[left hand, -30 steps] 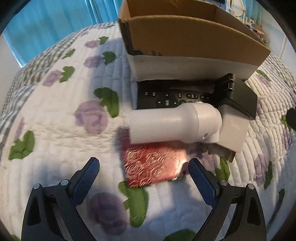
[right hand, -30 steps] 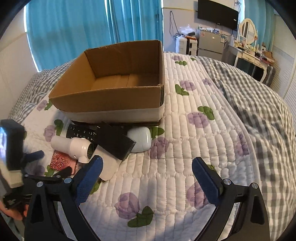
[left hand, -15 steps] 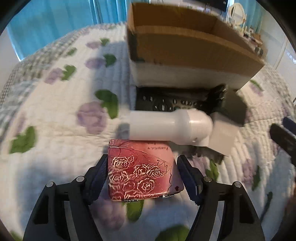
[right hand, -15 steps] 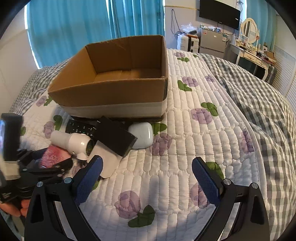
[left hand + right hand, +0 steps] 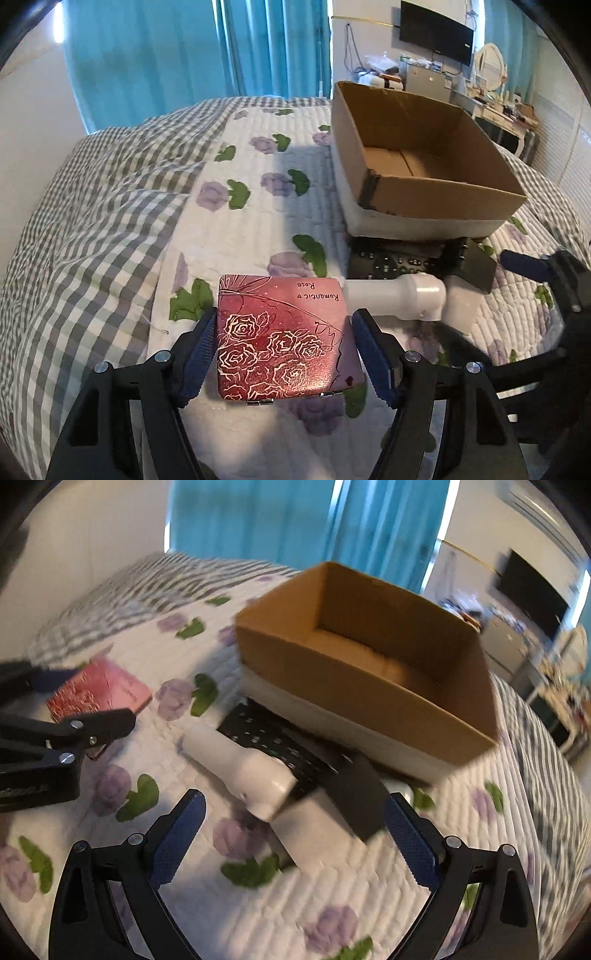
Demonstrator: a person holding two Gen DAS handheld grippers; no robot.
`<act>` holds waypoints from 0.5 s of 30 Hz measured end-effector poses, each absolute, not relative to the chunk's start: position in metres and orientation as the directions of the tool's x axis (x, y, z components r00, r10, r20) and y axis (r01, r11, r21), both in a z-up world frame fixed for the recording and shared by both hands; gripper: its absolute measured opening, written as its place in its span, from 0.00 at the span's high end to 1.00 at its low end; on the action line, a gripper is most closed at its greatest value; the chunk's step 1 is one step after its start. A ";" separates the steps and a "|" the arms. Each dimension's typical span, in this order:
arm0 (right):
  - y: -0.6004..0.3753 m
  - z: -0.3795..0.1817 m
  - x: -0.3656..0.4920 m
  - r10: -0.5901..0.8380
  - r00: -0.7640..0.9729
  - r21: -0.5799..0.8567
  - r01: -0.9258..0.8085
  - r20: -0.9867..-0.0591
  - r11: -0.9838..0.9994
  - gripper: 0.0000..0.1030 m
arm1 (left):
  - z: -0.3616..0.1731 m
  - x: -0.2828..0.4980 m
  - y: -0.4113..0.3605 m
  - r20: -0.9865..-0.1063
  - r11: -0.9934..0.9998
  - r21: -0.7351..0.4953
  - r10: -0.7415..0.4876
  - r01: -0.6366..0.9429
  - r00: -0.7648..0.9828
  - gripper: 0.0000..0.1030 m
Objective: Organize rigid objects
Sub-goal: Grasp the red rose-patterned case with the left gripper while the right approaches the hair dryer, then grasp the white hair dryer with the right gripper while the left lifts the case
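Note:
My left gripper is shut on a red case with a rose pattern, lifted off the quilt; its blue pads press both side edges. In the right wrist view the case shows at the far left in that gripper. My right gripper is open, hovering above a white tube-shaped object and a black folded object; nothing sits between its fingers. A black remote lies against the open cardboard box. The box looks empty.
Everything rests on a bed with a white floral quilt and a grey checked blanket. A flat white piece lies under the black object. Blue curtains, a television and a dresser stand behind the bed.
My left gripper closed on the red case and lifted it up and back from the pile. My right gripper swung left and rolled, now hanging over the white tube and black object.

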State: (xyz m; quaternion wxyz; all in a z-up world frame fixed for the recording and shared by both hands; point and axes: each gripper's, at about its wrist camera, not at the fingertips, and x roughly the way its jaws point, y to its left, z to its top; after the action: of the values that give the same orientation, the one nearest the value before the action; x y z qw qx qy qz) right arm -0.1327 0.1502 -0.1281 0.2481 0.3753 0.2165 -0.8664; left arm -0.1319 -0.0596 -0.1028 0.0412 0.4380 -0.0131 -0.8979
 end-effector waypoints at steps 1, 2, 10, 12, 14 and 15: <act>0.145 -0.132 -0.135 -0.269 -0.587 -0.190 0.602 -0.764 -0.775 0.06 | -0.104 -0.134 -0.063 -0.785 -0.996 0.060 -0.086 0.062 -0.613 0.29; 0.140 -0.137 -0.138 -0.269 -0.574 -0.187 0.612 -0.773 -0.769 0.10 | -0.105 -0.133 -0.064 -0.785 -0.996 0.060 -0.087 0.065 -0.613 0.29; 0.122 -0.153 -0.145 -0.278 -0.556 -0.201 0.650 -0.783 -0.733 0.31 | -0.108 -0.132 -0.068 -0.780 -0.997 0.054 -0.078 0.058 -0.621 0.29; 0.118 -0.153 -0.143 -0.284 -0.556 -0.203 0.657 -0.781 -0.726 0.33 | -0.108 -0.132 -0.070 -0.778 -0.997 0.042 -0.069 0.058 -0.624 0.29; 0.113 -0.158 -0.142 -0.286 -0.540 -0.207 0.678 -0.791 -0.706 0.33 | -0.109 -0.132 -0.070 -0.780 -0.998 0.041 -0.067 0.056 -0.623 0.29; 0.109 -0.164 -0.144 -0.264 -0.535 -0.223 0.680 -0.803 -0.698 0.33 | -0.110 -0.132 -0.070 -0.780 -0.998 0.043 -0.068 0.055 -0.621 0.29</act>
State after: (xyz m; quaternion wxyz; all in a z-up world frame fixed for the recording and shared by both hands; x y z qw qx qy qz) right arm -0.1445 0.1093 -0.1644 0.2827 0.3909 0.2663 -0.8345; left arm -0.1324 -0.0697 -0.1095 0.0342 0.4337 -0.0074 -0.9004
